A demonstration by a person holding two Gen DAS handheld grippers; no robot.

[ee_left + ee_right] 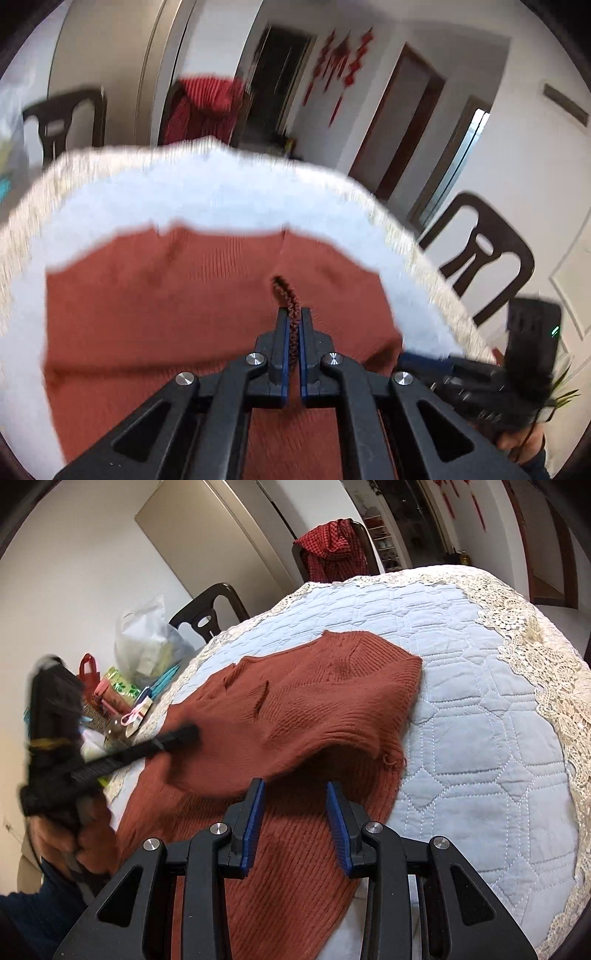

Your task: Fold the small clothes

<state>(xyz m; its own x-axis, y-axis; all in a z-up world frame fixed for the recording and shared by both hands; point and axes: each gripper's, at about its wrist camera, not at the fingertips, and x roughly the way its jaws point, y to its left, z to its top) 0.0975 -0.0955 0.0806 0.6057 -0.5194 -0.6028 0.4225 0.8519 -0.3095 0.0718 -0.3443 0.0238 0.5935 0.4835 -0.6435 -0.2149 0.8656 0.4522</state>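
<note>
While a rust-red knitted sweater (303, 716) lies spread across a pale blue quilted cloth (472, 738) on a table, a person works it with a handheld gripper in each hand. At far left in the right wrist view, bags and small packets (122, 690) crowd the table's edge, leaving little free room on that side. Next to them the left gripper (184, 734), a hand (85, 845) wrapped round its handle, reaches in over the knit; its own camera shows the jaws clamped tight on a raised ridge of the sweater's fabric (291, 325), a grip that looks meant to carry that side over for a fold. Centre frame, the right gripper (295, 805) stands about half open, blue pads apart and nothing pressed between them, poised just above a lifted hump of knit. Further right the cloth lies bare out to its lace border (535, 672), the likeliest room for laying a fold flat. Dark chairs (210, 613) ring the table, one draped with red checked fabric (332, 546).
</note>
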